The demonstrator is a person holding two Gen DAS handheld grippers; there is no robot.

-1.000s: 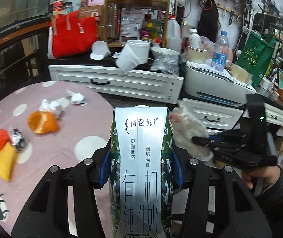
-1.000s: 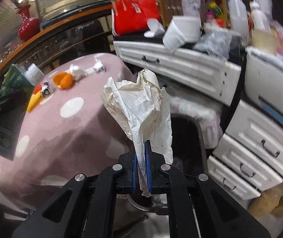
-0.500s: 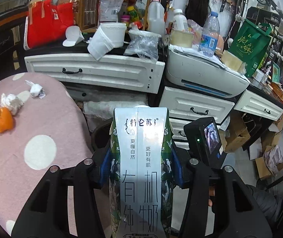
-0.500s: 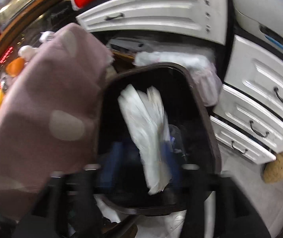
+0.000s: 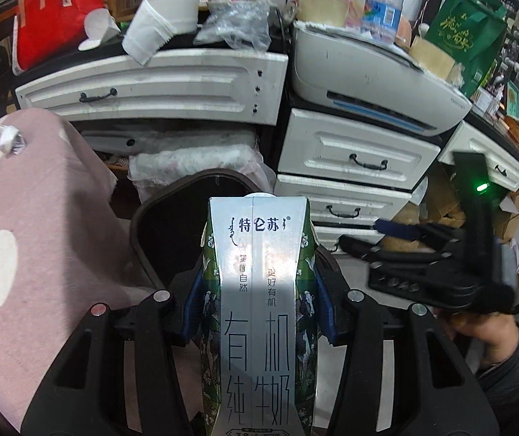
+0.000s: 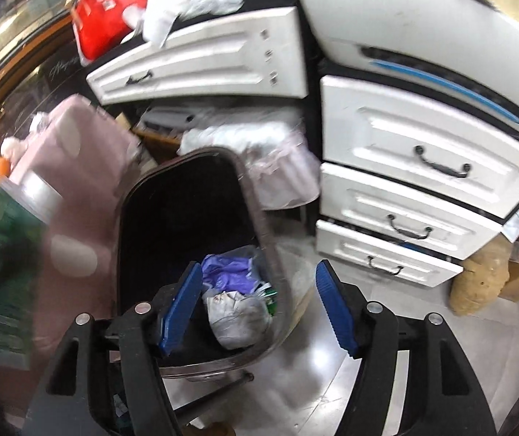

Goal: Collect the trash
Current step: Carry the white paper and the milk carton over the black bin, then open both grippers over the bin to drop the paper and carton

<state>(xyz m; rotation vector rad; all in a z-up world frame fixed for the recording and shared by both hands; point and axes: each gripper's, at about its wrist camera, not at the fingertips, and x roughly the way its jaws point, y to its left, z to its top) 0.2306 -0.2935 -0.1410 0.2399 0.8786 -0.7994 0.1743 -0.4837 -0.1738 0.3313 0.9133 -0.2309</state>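
Upright, milk carton (image 5: 259, 301) between hand-held gripper (image 5: 257, 312) pads.

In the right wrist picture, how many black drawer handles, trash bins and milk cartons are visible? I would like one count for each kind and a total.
black drawer handles: 4
trash bin: 1
milk carton: 1
Total: 6

Milk carton (image 5: 257, 309) base cut off; bin (image 5: 143, 225) interior hidden.
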